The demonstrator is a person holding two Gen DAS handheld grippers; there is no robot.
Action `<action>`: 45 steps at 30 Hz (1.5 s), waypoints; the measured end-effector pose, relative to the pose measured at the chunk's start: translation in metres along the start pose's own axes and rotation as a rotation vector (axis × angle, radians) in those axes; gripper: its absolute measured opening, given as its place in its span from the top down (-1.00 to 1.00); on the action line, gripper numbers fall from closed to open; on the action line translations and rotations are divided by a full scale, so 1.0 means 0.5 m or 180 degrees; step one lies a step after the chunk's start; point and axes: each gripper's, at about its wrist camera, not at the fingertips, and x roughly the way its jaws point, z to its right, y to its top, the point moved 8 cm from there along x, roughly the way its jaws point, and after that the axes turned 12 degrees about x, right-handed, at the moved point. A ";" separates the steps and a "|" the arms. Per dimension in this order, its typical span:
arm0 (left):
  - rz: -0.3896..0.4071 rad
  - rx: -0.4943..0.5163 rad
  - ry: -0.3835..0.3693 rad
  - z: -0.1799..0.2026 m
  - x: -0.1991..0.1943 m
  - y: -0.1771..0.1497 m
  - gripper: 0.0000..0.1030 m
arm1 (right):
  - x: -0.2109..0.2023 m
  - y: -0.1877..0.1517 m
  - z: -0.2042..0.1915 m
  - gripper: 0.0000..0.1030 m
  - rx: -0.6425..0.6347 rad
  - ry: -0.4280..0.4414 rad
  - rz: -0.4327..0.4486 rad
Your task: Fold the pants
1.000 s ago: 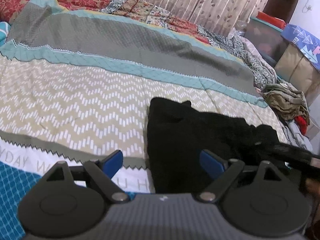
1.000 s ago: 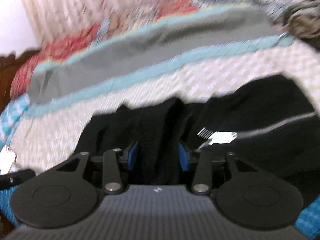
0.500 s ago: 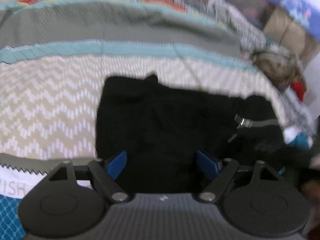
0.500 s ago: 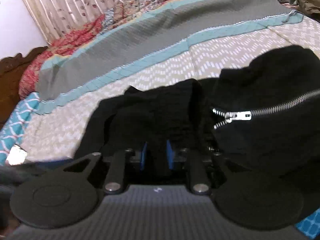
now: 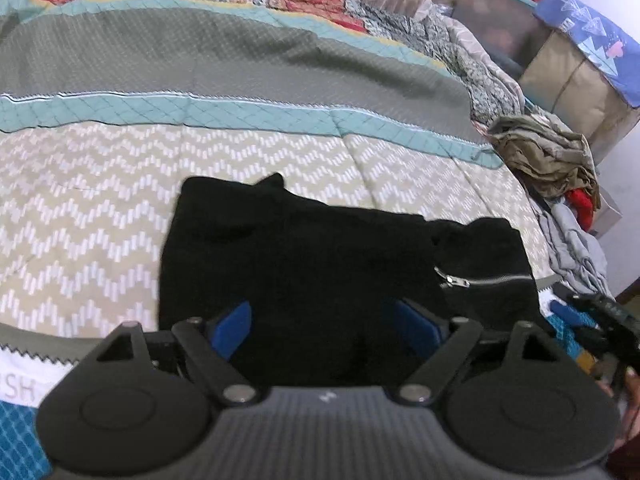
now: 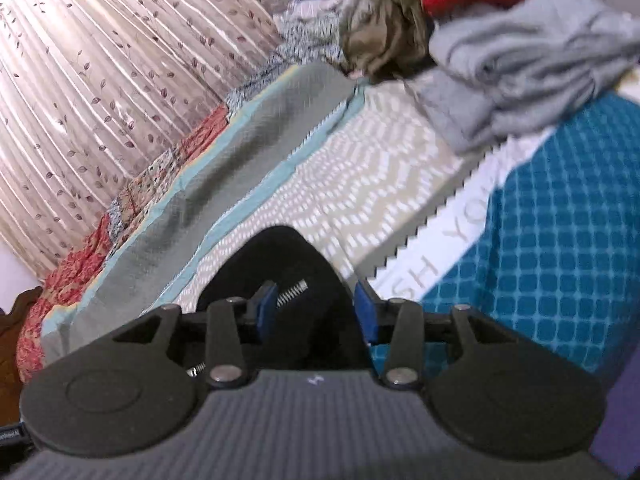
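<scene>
Black pants [image 5: 304, 264] with a silver zipper [image 5: 480, 280] lie folded on the patterned bedspread [image 5: 120, 184]. My left gripper [image 5: 324, 326] is open just above the pants' near edge, with cloth between its blue pads but not pinched. In the right wrist view a corner of the black pants [image 6: 280, 264] and its zipper [image 6: 292, 292] sit between the fingers of my right gripper [image 6: 316, 312], which is open. The right gripper also shows at the right edge of the left wrist view [image 5: 600, 320].
A pile of crumpled olive, red and grey clothes [image 5: 552, 160] lies at the bed's right side, also in the right wrist view [image 6: 500, 40]. A curtain [image 6: 100, 80] hangs behind the bed. Boxes [image 5: 580, 72] stand beyond the far right corner.
My right gripper has opened, let go of the black cloth and swung right towards the clothes pile. My left gripper stays open over the pants, which now lie flatter.
</scene>
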 end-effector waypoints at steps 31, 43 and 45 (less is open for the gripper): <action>0.0485 -0.0847 0.0084 -0.171 -0.128 -0.010 -0.64 | 0.012 -0.262 -0.467 0.69 -0.1536 0.1084 -0.0741; 0.0420 -0.1089 0.0048 -0.241 -0.118 -0.067 -0.64 | 0.131 -0.549 -0.473 0.67 -0.2410 0.0861 -0.1653; 0.0367 -0.1057 0.0017 -0.237 -0.103 -0.067 -0.64 | 0.140 -0.566 -0.454 0.61 -0.2457 0.0851 -0.1803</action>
